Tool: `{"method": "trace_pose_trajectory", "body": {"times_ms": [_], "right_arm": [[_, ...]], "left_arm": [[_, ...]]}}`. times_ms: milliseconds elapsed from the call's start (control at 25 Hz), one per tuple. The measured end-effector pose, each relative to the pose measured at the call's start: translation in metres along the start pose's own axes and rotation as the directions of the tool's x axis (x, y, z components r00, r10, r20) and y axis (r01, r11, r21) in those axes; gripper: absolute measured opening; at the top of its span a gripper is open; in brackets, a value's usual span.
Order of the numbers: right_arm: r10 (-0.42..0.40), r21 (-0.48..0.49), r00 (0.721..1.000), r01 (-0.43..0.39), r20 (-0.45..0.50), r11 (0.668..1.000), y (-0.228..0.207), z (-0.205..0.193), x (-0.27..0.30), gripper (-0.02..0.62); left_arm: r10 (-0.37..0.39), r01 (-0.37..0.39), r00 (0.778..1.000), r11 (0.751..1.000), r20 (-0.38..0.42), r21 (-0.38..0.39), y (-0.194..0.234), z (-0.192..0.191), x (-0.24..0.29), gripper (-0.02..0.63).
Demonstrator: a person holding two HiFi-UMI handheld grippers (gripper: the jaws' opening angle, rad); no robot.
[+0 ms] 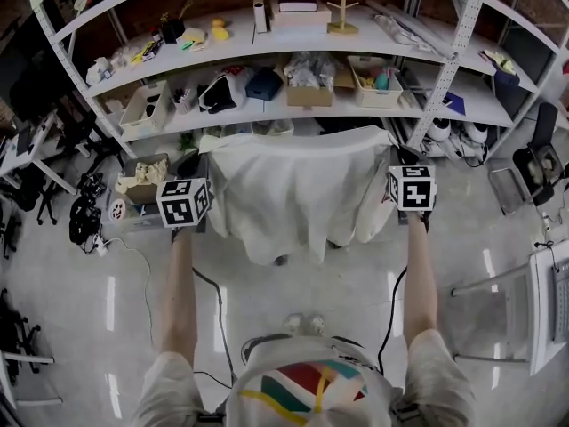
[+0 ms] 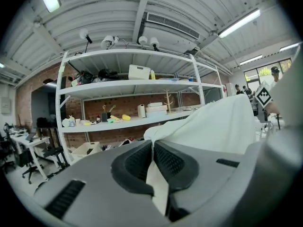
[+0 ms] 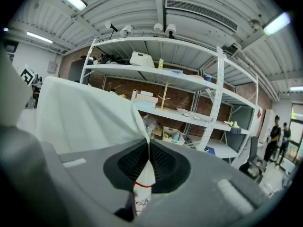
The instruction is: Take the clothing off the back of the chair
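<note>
A white garment (image 1: 298, 189) hangs spread over the back of a chair, stretched between my two grippers in the head view. My left gripper (image 1: 201, 205) is shut on the garment's left edge; in the left gripper view the white cloth (image 2: 156, 178) is pinched between the ribbed pads (image 2: 137, 162). My right gripper (image 1: 398, 183) is shut on the garment's right edge, and the right gripper view shows cloth with a red-edged label (image 3: 143, 174) squeezed between the pads. The chair itself is almost wholly hidden under the garment.
A long white shelf rack (image 1: 267, 105) full of boxes and small items stands right behind the chair. Cardboard boxes (image 1: 142, 178) sit on the floor at left, a grey wire rack (image 1: 520, 301) at right. Cables (image 1: 213, 301) run across the glossy floor near my feet.
</note>
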State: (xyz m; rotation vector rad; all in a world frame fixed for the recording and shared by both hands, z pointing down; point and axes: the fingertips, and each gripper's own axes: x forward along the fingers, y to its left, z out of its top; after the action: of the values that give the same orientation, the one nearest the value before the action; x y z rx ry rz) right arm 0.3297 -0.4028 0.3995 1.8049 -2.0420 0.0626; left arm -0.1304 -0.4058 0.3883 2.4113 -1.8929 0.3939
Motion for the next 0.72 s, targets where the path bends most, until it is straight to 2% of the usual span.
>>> {"method": "trace_pose_trajectory", "body": {"times_ms": [160, 560, 720], "right_arm": [[-0.044, -0.059, 0.998, 0.046, 0.036, 0.997, -0.01, 0.018, -0.011, 0.006], [-0.088, -0.132, 0.98, 0.112, 0.177, 0.985, -0.023, 0.091, -0.047, 0.006], [-0.08, -0.175, 0.971, 0.121, 0.226, 0.977, -0.027, 0.122, -0.066, 0.006]], "left_arm": [[0.068, -0.07, 0.997, 0.997, 0.028, 0.039, 0.01, 0.021, -0.012, 0.018], [0.136, -0.152, 0.975, 0.985, 0.174, 0.081, 0.023, 0.099, -0.053, 0.018], [0.15, -0.179, 0.968, 0.975, 0.203, 0.133, 0.03, 0.129, -0.075, 0.018]]}}
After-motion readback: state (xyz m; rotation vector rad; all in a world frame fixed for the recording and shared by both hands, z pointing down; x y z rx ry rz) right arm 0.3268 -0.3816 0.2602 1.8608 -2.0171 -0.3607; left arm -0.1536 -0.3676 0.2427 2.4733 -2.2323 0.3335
